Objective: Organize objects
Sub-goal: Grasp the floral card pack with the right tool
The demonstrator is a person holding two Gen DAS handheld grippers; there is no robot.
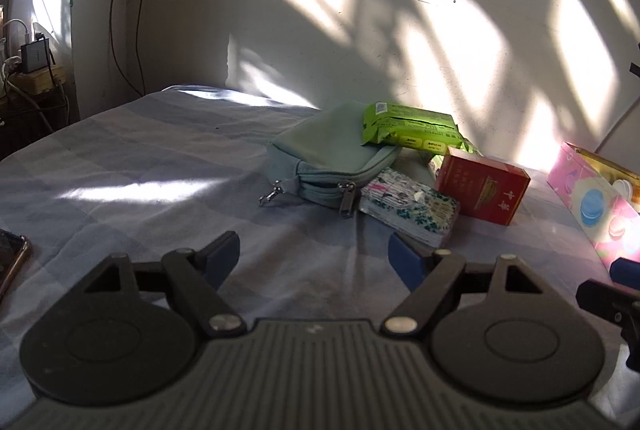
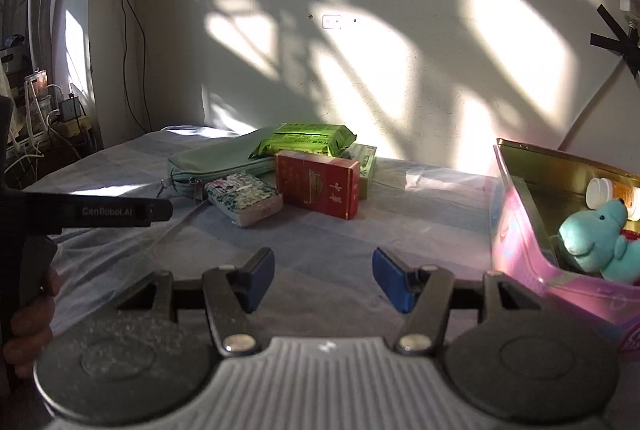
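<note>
A pile lies on the bed: a green zip pouch (image 1: 328,153) (image 2: 216,157), a lime green packet (image 1: 412,127) (image 2: 308,141) on top of it, a floral tissue pack (image 1: 412,207) (image 2: 244,197) and a red box (image 1: 484,187) (image 2: 320,181). My left gripper (image 1: 314,256) is open and empty, just short of the tissue pack. My right gripper (image 2: 324,276) is open and empty, well short of the pile. A pink tin box (image 1: 592,189) (image 2: 520,242) at the right holds a teal plush toy (image 2: 596,238) and a pill bottle (image 2: 616,195).
The bed has a blue checked sheet (image 1: 160,165) and runs to a sunlit wall. A phone (image 1: 10,258) lies at the left edge. Chargers and cables (image 2: 64,117) sit by the far left corner. A white wrapper (image 2: 424,177) lies near the wall.
</note>
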